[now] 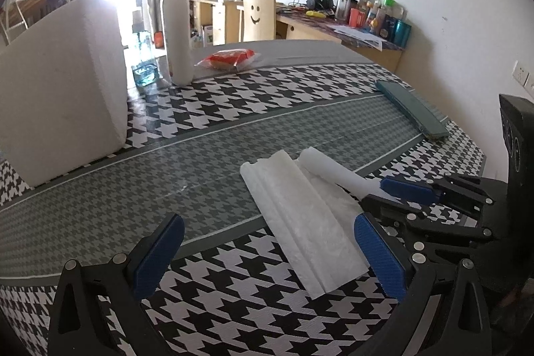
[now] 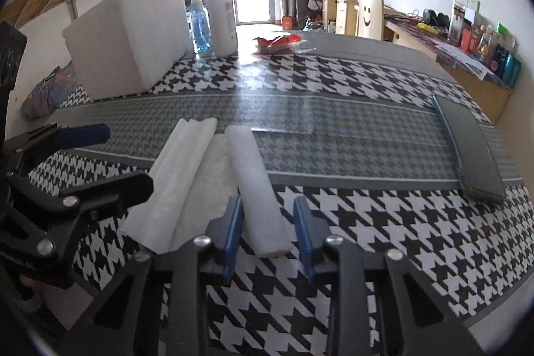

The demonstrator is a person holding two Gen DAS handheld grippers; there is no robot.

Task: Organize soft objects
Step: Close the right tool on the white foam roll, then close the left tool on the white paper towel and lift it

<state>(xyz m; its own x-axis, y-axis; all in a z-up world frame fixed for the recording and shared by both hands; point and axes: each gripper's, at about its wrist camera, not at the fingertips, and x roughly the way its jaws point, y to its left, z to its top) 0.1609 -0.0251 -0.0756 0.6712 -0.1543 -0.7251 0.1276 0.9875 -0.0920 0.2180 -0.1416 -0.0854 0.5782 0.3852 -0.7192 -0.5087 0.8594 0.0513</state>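
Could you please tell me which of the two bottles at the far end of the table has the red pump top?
The tall white bottle has it; the smaller blue bottle beside it is see-through with a pale cap.

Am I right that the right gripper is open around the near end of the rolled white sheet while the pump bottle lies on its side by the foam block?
Not quite: the pump bottle stands upright beside the foam block, as the left wrist view shows. The right gripper does sit open around the rolled white sheet.
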